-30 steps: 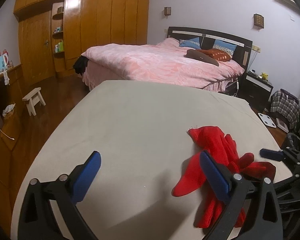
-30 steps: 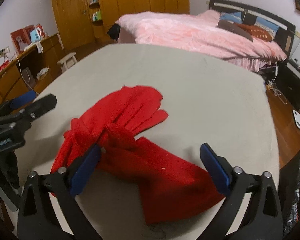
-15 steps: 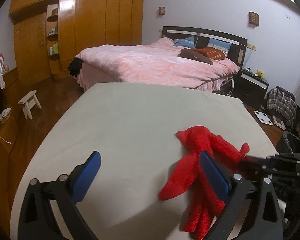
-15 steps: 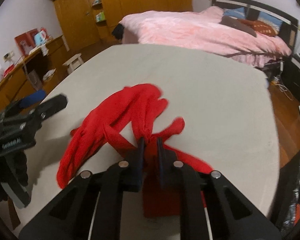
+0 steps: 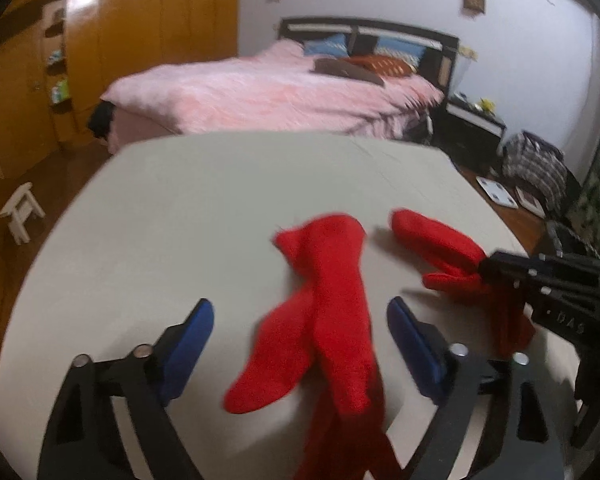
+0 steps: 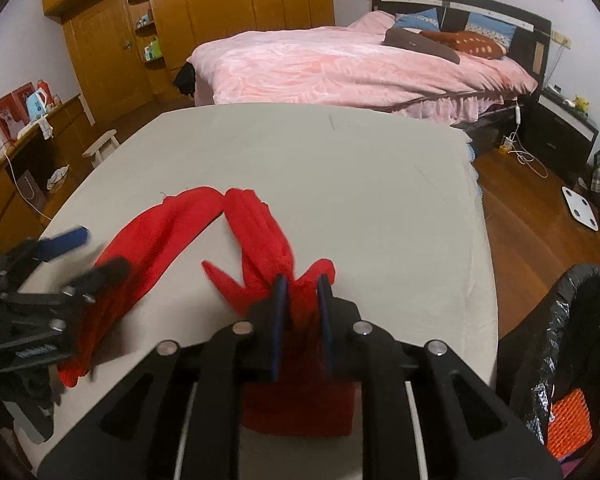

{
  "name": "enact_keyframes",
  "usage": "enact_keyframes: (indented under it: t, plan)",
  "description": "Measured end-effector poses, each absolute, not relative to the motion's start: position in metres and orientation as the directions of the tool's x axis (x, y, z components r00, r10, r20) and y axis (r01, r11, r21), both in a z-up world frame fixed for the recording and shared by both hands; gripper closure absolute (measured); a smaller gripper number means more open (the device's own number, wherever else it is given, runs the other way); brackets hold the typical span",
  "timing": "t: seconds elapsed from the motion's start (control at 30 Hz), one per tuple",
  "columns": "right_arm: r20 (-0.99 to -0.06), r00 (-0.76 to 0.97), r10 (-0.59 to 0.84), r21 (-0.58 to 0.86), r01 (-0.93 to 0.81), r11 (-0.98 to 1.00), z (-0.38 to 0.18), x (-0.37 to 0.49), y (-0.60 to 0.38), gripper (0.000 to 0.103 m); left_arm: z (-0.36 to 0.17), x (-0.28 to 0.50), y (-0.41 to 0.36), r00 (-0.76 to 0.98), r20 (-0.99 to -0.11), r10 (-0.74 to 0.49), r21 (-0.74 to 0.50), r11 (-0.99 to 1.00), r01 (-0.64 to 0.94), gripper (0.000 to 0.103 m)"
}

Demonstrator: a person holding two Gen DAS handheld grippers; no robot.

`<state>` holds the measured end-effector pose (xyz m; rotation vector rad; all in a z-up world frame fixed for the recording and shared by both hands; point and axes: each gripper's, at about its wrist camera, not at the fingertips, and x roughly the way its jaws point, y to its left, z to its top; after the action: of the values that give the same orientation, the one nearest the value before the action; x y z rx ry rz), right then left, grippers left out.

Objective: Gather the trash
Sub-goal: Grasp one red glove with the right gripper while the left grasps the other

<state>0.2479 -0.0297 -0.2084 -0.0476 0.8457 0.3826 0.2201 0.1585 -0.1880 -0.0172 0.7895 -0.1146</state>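
Two red gloves lie on a beige-covered table (image 6: 340, 168). My right gripper (image 6: 302, 308) is shut on one red glove (image 6: 260, 236) near the table's front edge; that glove and the gripper also show at the right of the left wrist view (image 5: 436, 244). My left gripper (image 5: 300, 340) is open, its blue pads either side of the other red glove (image 5: 332, 292), without gripping it. That glove shows at the left of the right wrist view (image 6: 160, 240), beside the left gripper (image 6: 88, 256).
A bin lined with a black bag (image 6: 572, 344) stands on the floor at the table's right, with something orange inside. A pink bed (image 6: 340, 64) lies beyond the table. A white stool (image 5: 20, 212) and wooden cabinets stand at the left.
My right gripper has shut on one red glove and drawn it apart from the other. My left gripper has moved right, so the other glove now lies between its open fingers.
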Motion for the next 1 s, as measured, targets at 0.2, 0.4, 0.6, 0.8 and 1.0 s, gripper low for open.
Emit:
enact_keyframes:
  t: [0.2,0.4,0.6,0.8,1.0]
  plan:
    - [-0.714,0.616,0.333,0.126,-0.354,0.927,-0.201,0.238,-0.037,0.049,-0.195,0.227,0.155,0.653,-0.741,-0.158,-0.093,0.987,0.134,0.067]
    - [-0.719,0.606,0.34,0.124,-0.37,0.921,-0.202,0.235,-0.033,0.044,-0.19,0.218,0.159,0.689,-0.71,-0.145,-0.098,0.989,0.107,0.089]
    - [-0.741,0.589,0.323,0.097,-0.383,0.919,-0.208,0.241,-0.025,0.044,-0.184,0.211,0.166,0.71,-0.695,-0.112,-0.112,0.993,0.047,0.092]
    - [-0.788,0.536,0.304,0.089,-0.39,0.917,-0.222,0.25,-0.016,0.066,-0.18,0.211,0.167,0.711,-0.694,-0.111,-0.115,0.992,0.043,0.092]
    - [-0.772,0.531,0.349,0.13,-0.405,0.905,-0.215,0.244,-0.018,0.092,-0.17,0.207,0.163,0.726,-0.681,-0.091,-0.096,0.995,0.034,0.092]
